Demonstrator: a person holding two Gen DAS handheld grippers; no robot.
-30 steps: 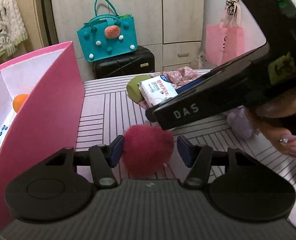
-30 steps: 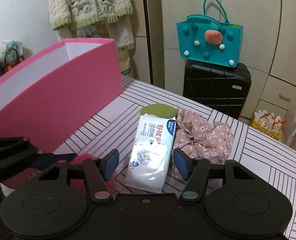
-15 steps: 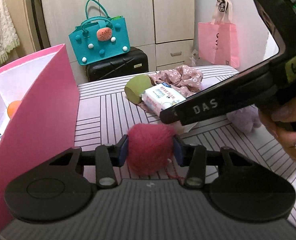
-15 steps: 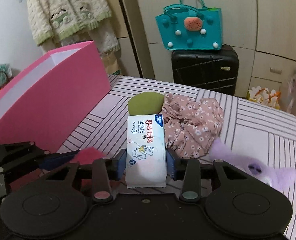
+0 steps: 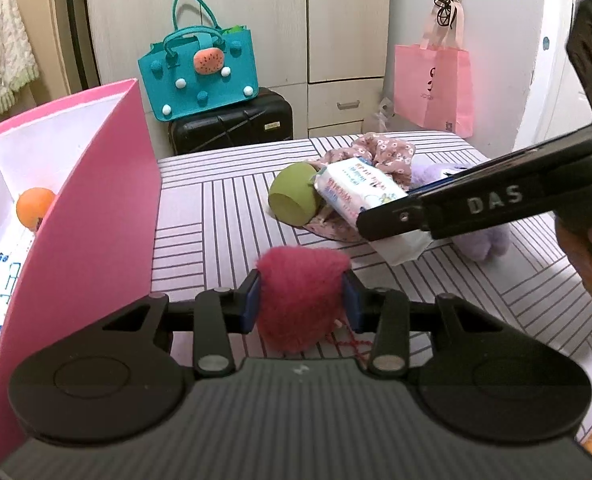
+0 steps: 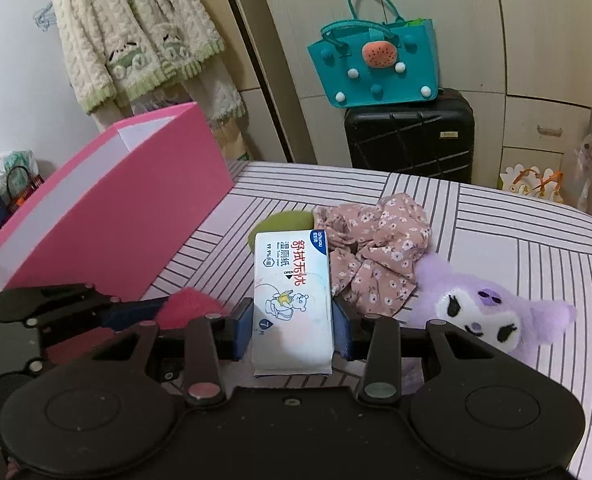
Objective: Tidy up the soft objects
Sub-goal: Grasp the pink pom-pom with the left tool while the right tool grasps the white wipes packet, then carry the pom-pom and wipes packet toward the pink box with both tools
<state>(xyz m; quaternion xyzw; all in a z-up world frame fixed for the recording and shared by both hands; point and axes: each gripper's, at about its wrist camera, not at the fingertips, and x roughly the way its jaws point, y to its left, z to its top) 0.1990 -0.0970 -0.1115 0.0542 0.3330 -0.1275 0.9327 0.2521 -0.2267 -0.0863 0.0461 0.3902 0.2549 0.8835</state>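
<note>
My left gripper (image 5: 301, 300) is shut on a fluffy magenta pom-pom (image 5: 298, 296), held just above the striped table beside the pink box (image 5: 96, 208). My right gripper (image 6: 293, 330) is shut on a white wet-wipes pack (image 6: 292, 300), lifted slightly; the pack also shows in the left wrist view (image 5: 360, 196). A floral pink cloth (image 6: 376, 248), an olive-green round object (image 6: 284, 222) and a purple plush toy (image 6: 480, 316) lie on the table. The pom-pom also shows in the right wrist view (image 6: 188, 306).
The pink box holds an orange ball (image 5: 34, 206) and a white pack (image 5: 0, 276). A teal felt bag (image 6: 376, 64) sits on a black suitcase (image 6: 408, 136) behind the table. A pink shopping bag (image 5: 432, 84) hangs at the right wall.
Both grippers have closed: the left on the pom-pom, the right on the wipes pack. Both objects are now raised a little off the table.
</note>
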